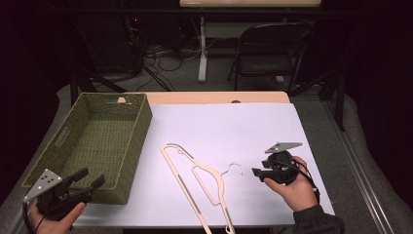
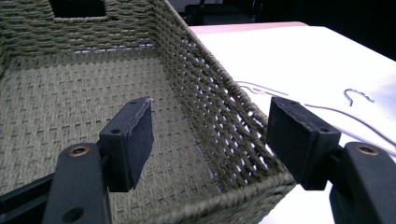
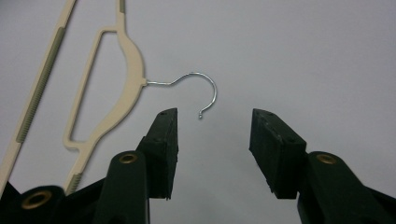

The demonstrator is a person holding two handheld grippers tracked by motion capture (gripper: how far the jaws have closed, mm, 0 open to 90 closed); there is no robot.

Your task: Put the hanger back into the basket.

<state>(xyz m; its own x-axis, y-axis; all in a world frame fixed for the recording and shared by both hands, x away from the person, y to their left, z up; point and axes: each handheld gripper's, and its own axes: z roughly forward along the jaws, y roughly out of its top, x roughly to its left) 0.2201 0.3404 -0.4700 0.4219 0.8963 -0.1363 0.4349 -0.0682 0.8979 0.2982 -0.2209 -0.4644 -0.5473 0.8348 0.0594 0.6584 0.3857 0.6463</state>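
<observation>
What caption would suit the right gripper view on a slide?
Open right gripper aimed at the metal hook of a cream clothes hanger lying flat on the white table.

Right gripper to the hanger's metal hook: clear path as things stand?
Probably yes. The right gripper is open and points at the metal hook of the hanger, which lies flat on the white table; nothing lies between the jaws and the hook.

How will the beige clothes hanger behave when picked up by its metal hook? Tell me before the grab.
The clothes hanger looks thin and open-framed, so it is probably light. Held by the slim wire hook, it would likely swing or pivot, since the long body hangs off to one side. The smooth wire may also slip between the flat pads of the right tool.
</observation>
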